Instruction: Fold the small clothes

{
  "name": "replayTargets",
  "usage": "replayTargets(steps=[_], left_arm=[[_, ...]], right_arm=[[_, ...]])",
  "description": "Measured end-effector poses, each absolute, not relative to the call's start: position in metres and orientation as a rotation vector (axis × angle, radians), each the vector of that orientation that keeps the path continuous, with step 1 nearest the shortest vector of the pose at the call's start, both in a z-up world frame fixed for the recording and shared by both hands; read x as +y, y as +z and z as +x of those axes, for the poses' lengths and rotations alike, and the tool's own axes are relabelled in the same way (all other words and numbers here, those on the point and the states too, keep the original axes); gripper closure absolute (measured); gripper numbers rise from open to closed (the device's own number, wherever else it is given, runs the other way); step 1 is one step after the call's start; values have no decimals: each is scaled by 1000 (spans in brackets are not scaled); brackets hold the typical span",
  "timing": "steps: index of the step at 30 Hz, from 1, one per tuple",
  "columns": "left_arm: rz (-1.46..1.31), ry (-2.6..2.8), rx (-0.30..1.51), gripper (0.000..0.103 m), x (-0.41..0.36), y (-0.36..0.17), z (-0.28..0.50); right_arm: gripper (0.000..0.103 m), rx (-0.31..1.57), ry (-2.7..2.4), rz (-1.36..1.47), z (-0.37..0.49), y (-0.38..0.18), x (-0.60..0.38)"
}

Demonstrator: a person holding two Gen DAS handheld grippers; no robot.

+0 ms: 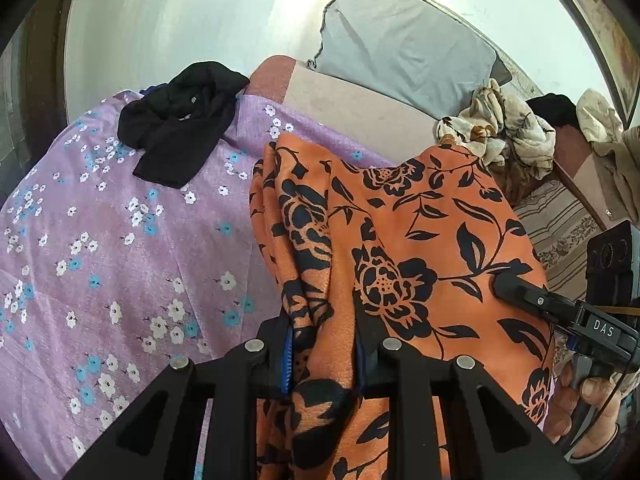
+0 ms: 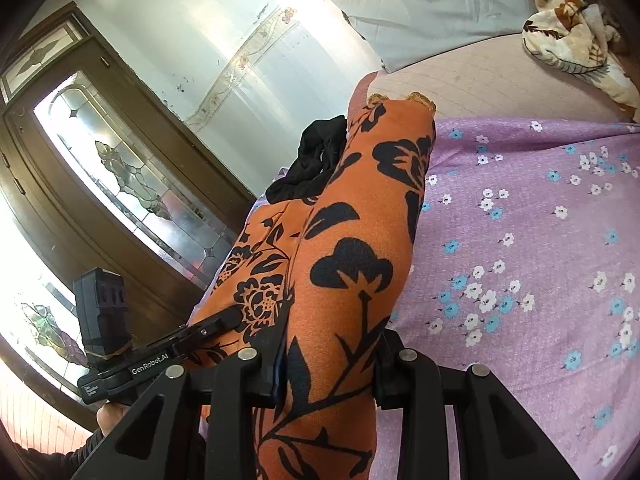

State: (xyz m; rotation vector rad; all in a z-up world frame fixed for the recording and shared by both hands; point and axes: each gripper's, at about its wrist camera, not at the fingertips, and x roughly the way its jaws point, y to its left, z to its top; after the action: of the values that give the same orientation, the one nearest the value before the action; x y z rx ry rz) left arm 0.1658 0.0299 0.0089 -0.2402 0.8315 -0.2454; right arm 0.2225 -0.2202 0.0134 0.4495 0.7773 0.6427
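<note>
Black garment (image 1: 182, 120): we count one, crumpled, lying on the far left part of the purple sheet, well apart from the orange cloth in the left wrist view.
Purple sheet (image 1: 120, 240): we see one, with small white and blue flowers, spread over the bed and under the other clothes.
Left gripper (image 1: 326, 354): we see its two fingers pressed on a thick bunch of the orange cloth, which fills the gap between the blue pads.
Orange cloth (image 1: 400, 240): we count one, orange with black flowers and leaves; it is bunched into long folds, hangs between our two grippers and reaches down to the purple sheet.
Right gripper (image 2: 326, 368): its two fingers pinch another fold of the same orange cloth; in the left wrist view its tip lies against the cloth on the right side.
Grey pillow (image 1: 400, 40): we count one, leaning at the wall behind the bed.
Cream flowered clothes (image 1: 504, 132): one crumpled heap at the far right, beside the pillow; how many pieces, we cannot tell.
Hands: we see one hand (image 1: 580, 400) under the right gripper.
</note>
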Motion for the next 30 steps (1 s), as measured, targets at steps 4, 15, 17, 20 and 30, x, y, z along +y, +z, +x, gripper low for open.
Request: replayTargets(steps=[4,15,17,20,30], left_arm=[[-234,-236,832,79,28,9,166],[-223,-219,836,79,24,4,169],[-225,-215,836,79,24,1,170],[-221,-213,855,79,22,-10,174],[-155,-211,1050,70,-2,-115,202]], right_arm=[[70,779,646,451,223,12,-221],[70,787,656,460,226,5,-219],[70,791,660,460,227,2,-219],[70,809,656,470,231,-7,-221],[67,1020,495,522,252,-115,-247]])
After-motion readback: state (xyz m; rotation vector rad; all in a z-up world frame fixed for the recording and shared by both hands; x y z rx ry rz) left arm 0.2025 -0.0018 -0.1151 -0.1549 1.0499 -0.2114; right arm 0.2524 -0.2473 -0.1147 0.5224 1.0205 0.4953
